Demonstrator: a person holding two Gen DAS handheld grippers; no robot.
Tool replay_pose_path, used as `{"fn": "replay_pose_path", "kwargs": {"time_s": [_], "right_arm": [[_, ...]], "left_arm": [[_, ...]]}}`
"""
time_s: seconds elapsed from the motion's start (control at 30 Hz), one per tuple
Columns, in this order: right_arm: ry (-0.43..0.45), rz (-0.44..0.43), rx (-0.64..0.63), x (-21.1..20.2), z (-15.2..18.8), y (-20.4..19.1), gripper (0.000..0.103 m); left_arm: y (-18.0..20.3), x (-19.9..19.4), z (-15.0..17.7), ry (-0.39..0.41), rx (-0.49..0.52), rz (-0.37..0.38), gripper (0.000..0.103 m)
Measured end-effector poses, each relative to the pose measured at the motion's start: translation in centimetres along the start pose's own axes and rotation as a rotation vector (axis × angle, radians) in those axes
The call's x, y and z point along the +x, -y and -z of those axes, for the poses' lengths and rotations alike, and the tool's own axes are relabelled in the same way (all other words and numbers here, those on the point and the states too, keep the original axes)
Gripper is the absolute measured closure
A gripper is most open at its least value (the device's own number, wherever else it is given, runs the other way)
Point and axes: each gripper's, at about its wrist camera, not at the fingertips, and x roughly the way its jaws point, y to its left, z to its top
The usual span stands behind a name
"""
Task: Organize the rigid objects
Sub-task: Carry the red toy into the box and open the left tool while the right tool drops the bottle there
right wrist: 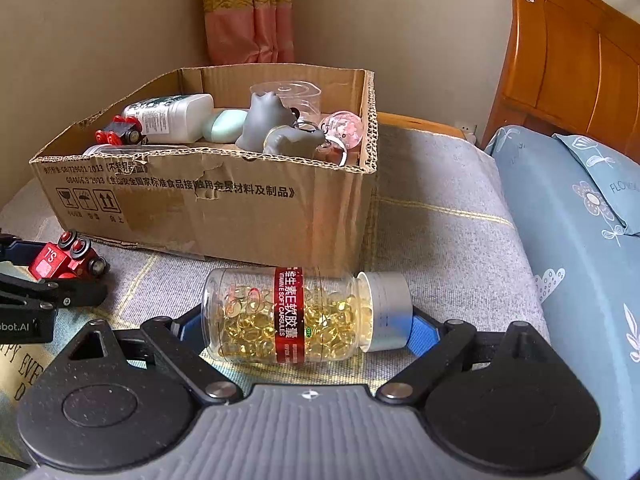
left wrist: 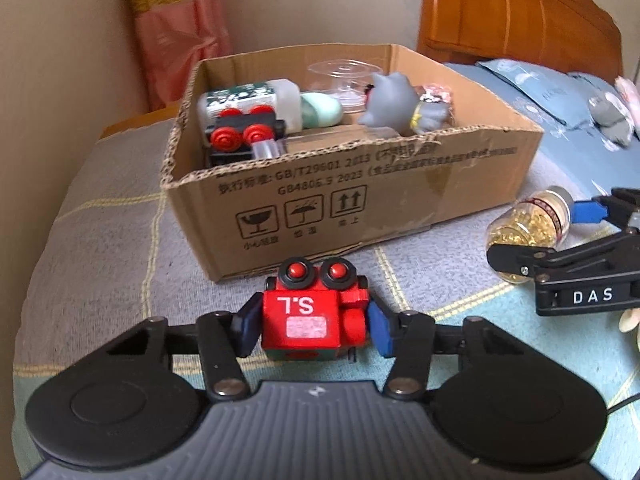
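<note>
Toy train (left wrist: pixel 312 316), upside down on the bed (left wrist: pixel 100 248) just in front of the box (left wrist: pixel 352 200), sits clamped btwn left tongs (left wrist: pixel 312 326). Right tongs (right wrist: pixel 308 326) grip the capsule bottle (right wrist: pixel 300 314) end to end, lying sideways. Step looks like pickup w/ both. Next: lift each over the box wall, drop in w/o hitting toys inside.
</note>
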Motion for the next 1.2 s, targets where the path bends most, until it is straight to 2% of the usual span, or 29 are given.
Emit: {"fn": "replay_pose_path", "kwargs": {"time_s": [0.2,0.4,0.63,0.97,1.2], "right_arm": [[-0.022,-0.036,-0.049,-0.7,-0.1,0.0,0.007],[-0.034,-0.128,-0.078,-2.6,-0.5,0.5,0.007],[-0.027,-0.188,-0.104,-5.4,-1.9,1.1,0.007],[0.084,-0.214,-0.176,-9.5,-5.6,1.2,0.007],[0.130,-0.246,-0.215,-8.9,-9.1,0.0,0.007]], "left_arm": [[-0.2,-0.2,-0.6,-0.037,0.043,0.036,0.051],[-0.4,-1.4,-1.2,-0.057,0.075,0.078,0.053],[-0.1,-4.2,-2.8,-0.048,0.135,0.120,0.053],[1.2,-6.8,-8.5,0.046,0.205,0.159,0.053],[0.8,-4.5,-13.6,0.070,0.219,0.128,0.053]]}}
